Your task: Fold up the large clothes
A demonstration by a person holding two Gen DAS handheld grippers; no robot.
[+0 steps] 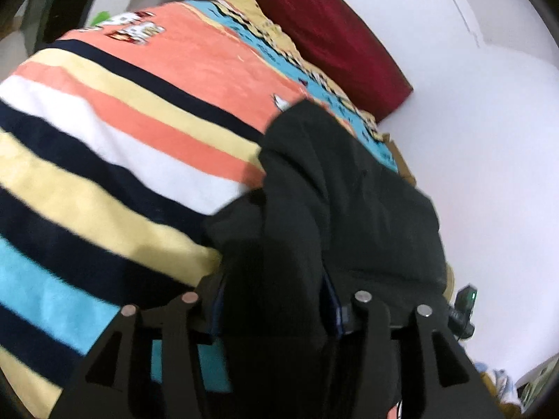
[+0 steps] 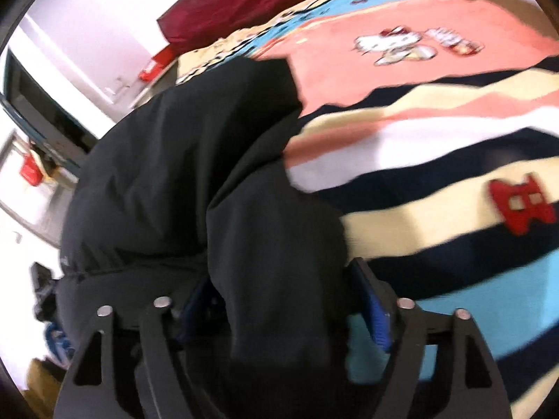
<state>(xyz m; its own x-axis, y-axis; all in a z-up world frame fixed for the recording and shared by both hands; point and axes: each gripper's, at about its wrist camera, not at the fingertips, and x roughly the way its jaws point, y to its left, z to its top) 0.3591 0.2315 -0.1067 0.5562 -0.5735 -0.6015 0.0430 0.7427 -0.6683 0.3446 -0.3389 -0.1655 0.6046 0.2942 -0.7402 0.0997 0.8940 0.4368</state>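
Nearest the lens in the left wrist view, the left gripper (image 1: 276,309) has a thick fold of the black garment (image 1: 335,188) bunched between its fingers, clenched on it as far as the blur allows. From there the garment runs up toward one o'clock across the striped blanket (image 1: 104,132), its far edge near the red pillow (image 1: 325,31) at twelve. So much cloth is gathered in the grip that a layer could slide out under a sharp pull, spoiling the fold.

Seen from the right wrist, the right gripper (image 2: 279,300) also holds a bulky fold of the same black garment (image 2: 167,160), which spreads toward ten o'clock. One blue finger pad (image 2: 375,314) at four o'clock seems to stand slightly off the cloth, so this hold looks loose. Should the two hands move unevenly, the garment may twist or drag the blanket (image 2: 436,160) into ridges.
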